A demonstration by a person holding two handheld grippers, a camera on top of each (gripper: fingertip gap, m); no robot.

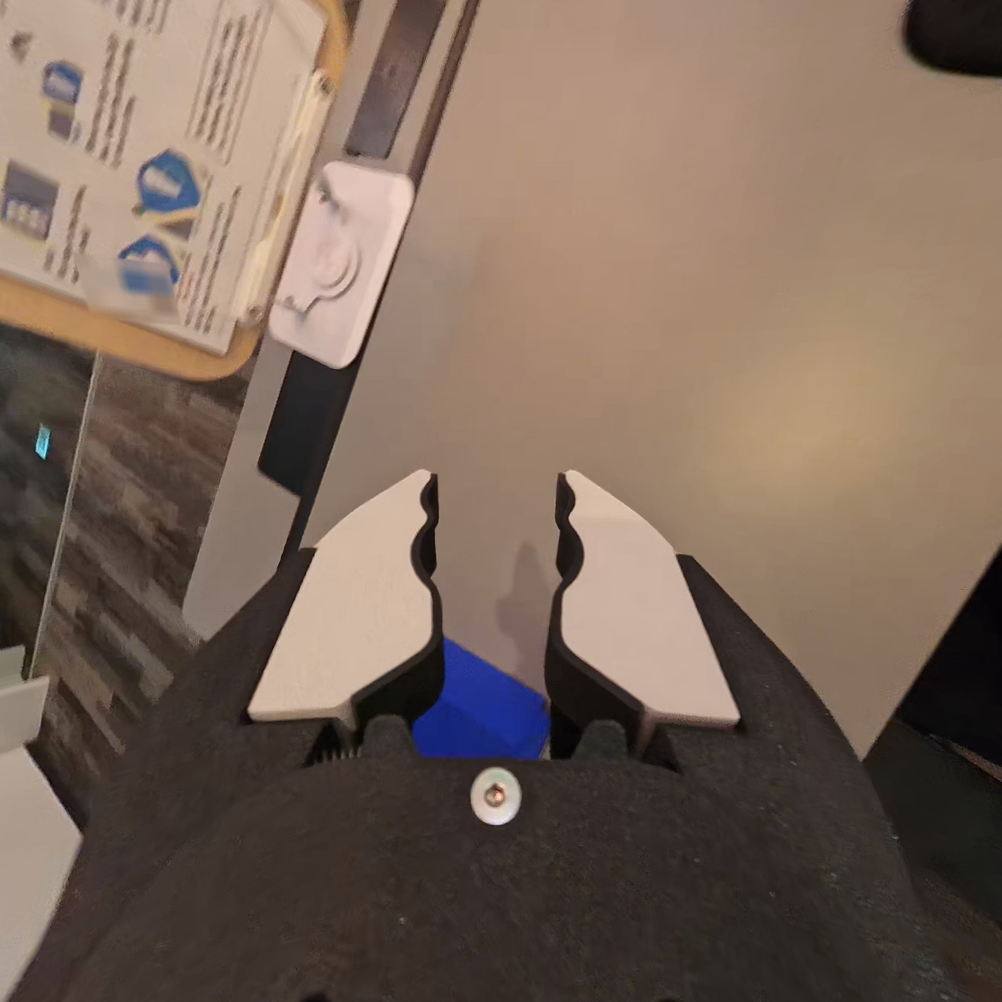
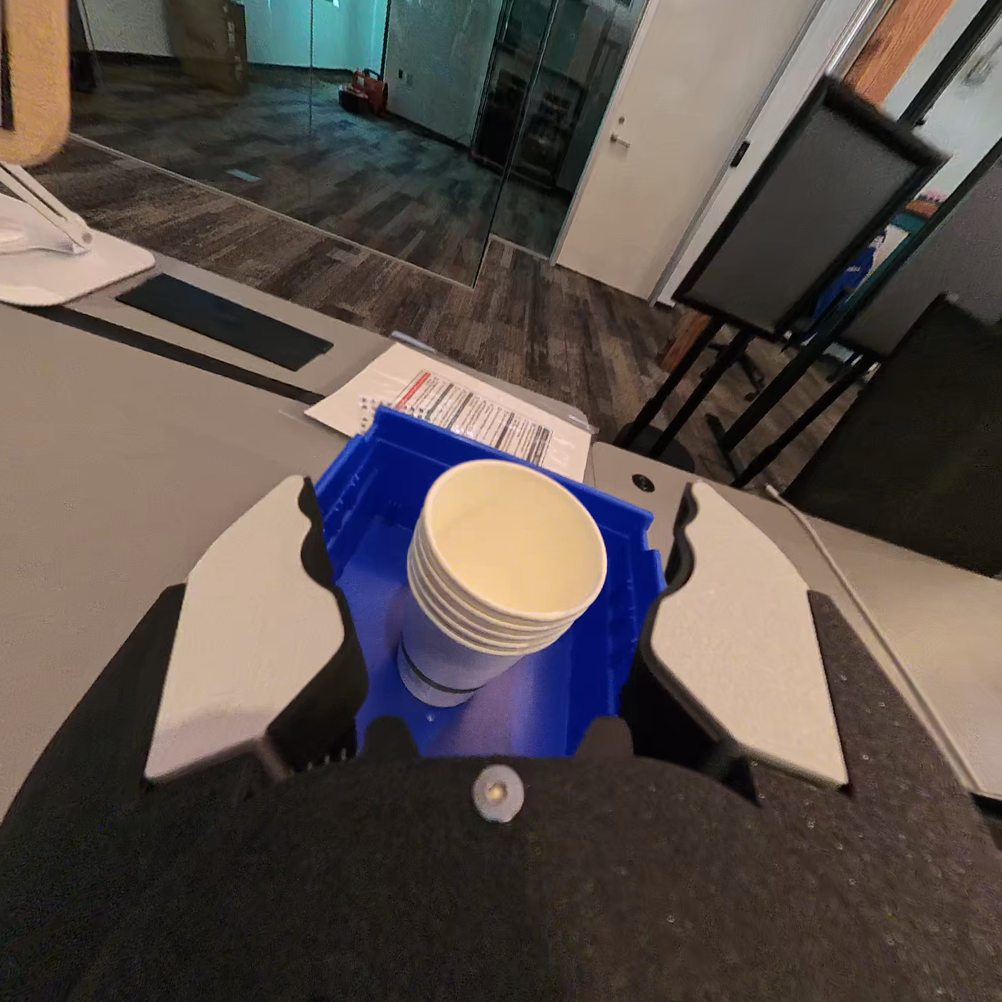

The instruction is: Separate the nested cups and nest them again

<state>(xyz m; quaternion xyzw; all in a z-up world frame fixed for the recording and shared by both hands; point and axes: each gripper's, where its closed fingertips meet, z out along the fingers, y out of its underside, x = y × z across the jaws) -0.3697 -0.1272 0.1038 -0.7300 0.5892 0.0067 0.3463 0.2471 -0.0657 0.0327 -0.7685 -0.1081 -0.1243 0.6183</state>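
Cups point(image 2: 507, 583) sit as one nested stack, five or six rims showing, upright but leaning a little inside the blue bin point(image 2: 634, 520) on the grey counter point(image 2: 135, 434). Your right gripper point(image 2: 490, 547) hangs above the bin with its fingers point(image 2: 255, 612) spread wide, empty, one on each side of the stack and touching nothing. Your left gripper point(image 1: 494, 520) is also parted, more narrowly, holding nothing; it looks at bare counter, with only a corner of the bin point(image 1: 482, 705) low between its fingers.

Nothing has been separated yet, so the risks lie ahead of you. The stack leans, and a finger that brushes it on the way down would likely tip it against the bin wall. The rims are packed tight; pinch low on the stack and you will probably lift all the cups together, not one. Paper walls look soft, so a hard squeeze could crush the top cup and jam it in the next. The bin walls stand close to your right fingers, so a wide descent may catch an edge and drag the bin. Your left gripper cannot see the stack from where it points, so you would be bracing it blind. A printed sheet point(image 2: 488, 417) lies just behind the bin and could slide if the bin shifts.
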